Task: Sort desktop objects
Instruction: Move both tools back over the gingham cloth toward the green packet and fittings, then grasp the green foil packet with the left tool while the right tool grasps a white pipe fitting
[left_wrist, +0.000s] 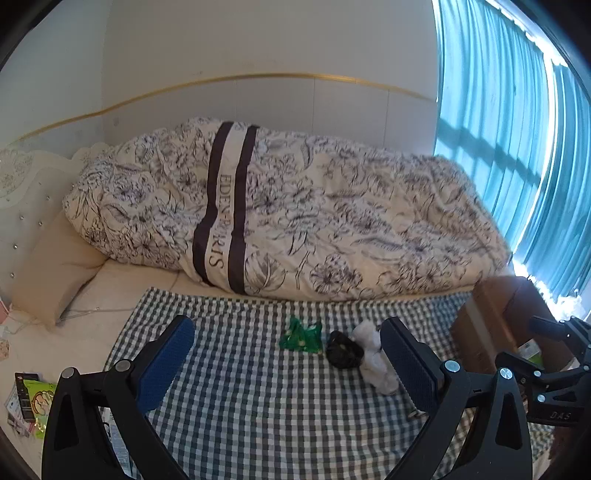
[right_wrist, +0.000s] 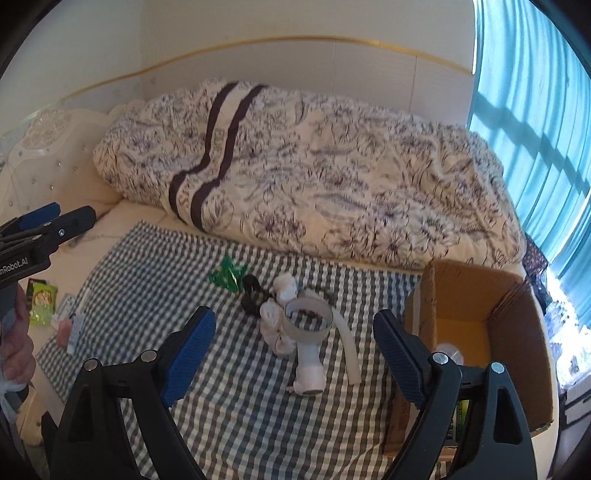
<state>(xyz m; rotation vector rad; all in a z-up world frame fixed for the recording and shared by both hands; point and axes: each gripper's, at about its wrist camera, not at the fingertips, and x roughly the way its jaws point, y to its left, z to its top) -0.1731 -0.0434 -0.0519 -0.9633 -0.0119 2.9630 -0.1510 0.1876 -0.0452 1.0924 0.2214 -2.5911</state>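
Note:
On a checked cloth (right_wrist: 240, 398) (left_wrist: 258, 413) lie a green wrapper (left_wrist: 300, 336) (right_wrist: 226, 276), a black object (left_wrist: 342, 352) (right_wrist: 253, 293), white rolled cloth pieces (left_wrist: 375, 360) (right_wrist: 275, 321), a grey tape ring (right_wrist: 307, 318) and a white strip (right_wrist: 350, 349). My left gripper (left_wrist: 288, 365) is open above the cloth, the wrapper and black object beyond its fingers. My right gripper (right_wrist: 295, 350) is open too, the ring and white cloth lying between its fingers. The left gripper (right_wrist: 40, 225) also shows at the right wrist view's left edge.
An open cardboard box (right_wrist: 476, 317) (left_wrist: 498, 317) stands at the cloth's right, something white inside. Small packets (left_wrist: 33, 402) (right_wrist: 42, 299) lie left of the cloth. A flowered duvet (left_wrist: 295, 214) fills the bed behind. A hand (right_wrist: 14, 354) shows at lower left. Blue curtains (left_wrist: 517, 129) hang right.

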